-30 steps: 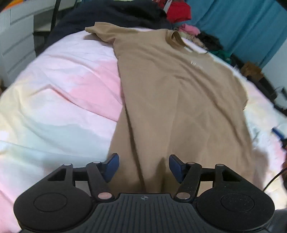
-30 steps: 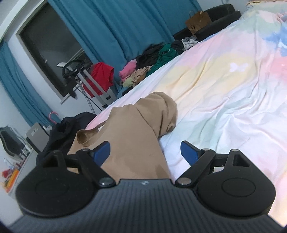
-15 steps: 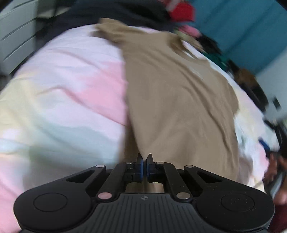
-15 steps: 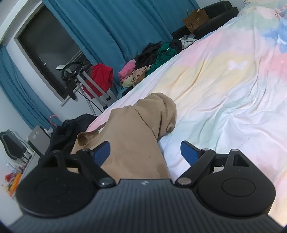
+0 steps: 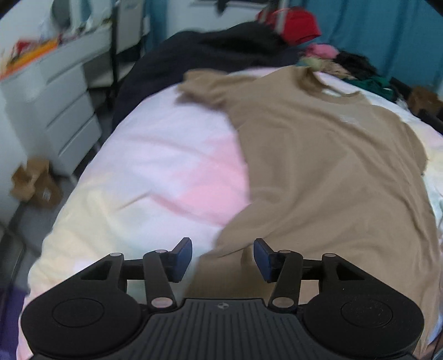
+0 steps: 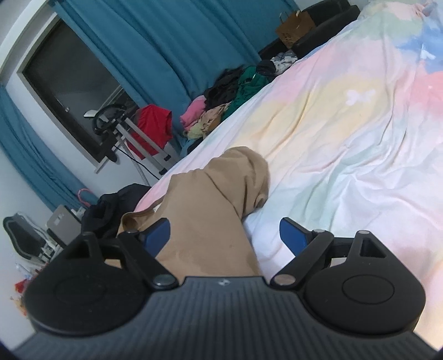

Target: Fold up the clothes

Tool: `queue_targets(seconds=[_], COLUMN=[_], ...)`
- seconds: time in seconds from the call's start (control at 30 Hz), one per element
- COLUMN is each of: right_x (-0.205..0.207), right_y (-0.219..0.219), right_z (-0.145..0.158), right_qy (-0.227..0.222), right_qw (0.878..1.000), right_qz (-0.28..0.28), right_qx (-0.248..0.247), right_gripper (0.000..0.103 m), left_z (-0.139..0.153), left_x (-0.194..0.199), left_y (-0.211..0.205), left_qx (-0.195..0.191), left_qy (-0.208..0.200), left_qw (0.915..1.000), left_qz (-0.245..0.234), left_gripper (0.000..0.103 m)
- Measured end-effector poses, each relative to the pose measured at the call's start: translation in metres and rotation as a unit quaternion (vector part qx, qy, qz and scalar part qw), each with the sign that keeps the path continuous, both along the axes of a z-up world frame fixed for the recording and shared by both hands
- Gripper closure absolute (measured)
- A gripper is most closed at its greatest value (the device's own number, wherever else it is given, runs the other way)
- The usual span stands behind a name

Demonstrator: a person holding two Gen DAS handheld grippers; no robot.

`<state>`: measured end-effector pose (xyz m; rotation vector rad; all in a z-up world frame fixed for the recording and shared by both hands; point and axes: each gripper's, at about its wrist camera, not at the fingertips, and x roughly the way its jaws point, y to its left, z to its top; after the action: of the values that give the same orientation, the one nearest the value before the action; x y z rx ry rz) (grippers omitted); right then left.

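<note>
A tan T-shirt [image 5: 318, 166] lies spread on the pastel bedsheet [image 5: 155, 171], collar at the far end, one sleeve out to the far left. My left gripper [image 5: 223, 259] is open and empty, just above the shirt's near left hem corner. In the right wrist view the same tan shirt [image 6: 210, 216] lies bunched, its right sleeve folded over. My right gripper [image 6: 225, 235] is open and empty, held over the shirt's right edge.
A dark garment pile [image 5: 216, 52] and a red cloth [image 5: 299, 25] lie past the bed's far end. White drawers [image 5: 63, 116] and a cardboard box [image 5: 33, 182] stand left of the bed. A heap of clothes [image 6: 221, 108] sits by blue curtains [image 6: 171, 47].
My left gripper closed on the shirt's near hem half a second ago and has opened again, letting go; it pulled back and the hem shifted. My right gripper stayed open, almost still.
</note>
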<state>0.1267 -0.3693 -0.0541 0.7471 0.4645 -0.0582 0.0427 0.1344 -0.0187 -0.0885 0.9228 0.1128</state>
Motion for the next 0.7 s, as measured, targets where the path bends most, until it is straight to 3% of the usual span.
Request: queue_targets(seconds=[0.23,0.33,0.43,0.57,0.6,0.63,0.7], right_x=[0.007,0.013,0.042,0.093,0.105,0.117,0.134], right_y=[0.008,0.001,-0.011,-0.033,-0.038,-0.043,-0.045], right_z=[-0.015,-0.021,-0.026,-0.048,-0.056,-0.064,-0.080], right_qy=[0.007,0.006,0.025,0.055,0.061,0.067,0.083], right_qw=[0.999,0.997,0.996,0.991,0.990,0.988,0.987], right_qz=[0.026,0.011,-0.021,-0.047,-0.056,-0.066,-0.076], right_qx=[0.043,0.078,0.085,0.110,0.117,0.125,0.117], right_gripper=[0.015,0.015,0.030,0.033,0.041,0.058,0.063], left_z=[0.011,0.000,-0.025,-0.059,-0.065,-0.071,-0.082], left_x=[0.039,0.053,0.060,0.077,0.082,0.086,0.095], left_y=[-0.076,-0.101,-0.117,-0.117,-0.116,-0.115,-0.110], left_qx=[-0.048,-0.089,-0.098,-0.099,-0.099,-0.103,-0.116], left_qy=[-0.065,-0.109,-0.138,-0.102,-0.092,-0.086,-0.087], left_qw=[0.9954,0.9876,0.9820,0.9862,0.9875,0.9879,0.9870], left_qz=[-0.052,-0.070,-0.083,-0.084,-0.081,-0.077,-0.071], left_gripper=[0.030,0.024,0.025,0.029,0.030,0.030,0.030])
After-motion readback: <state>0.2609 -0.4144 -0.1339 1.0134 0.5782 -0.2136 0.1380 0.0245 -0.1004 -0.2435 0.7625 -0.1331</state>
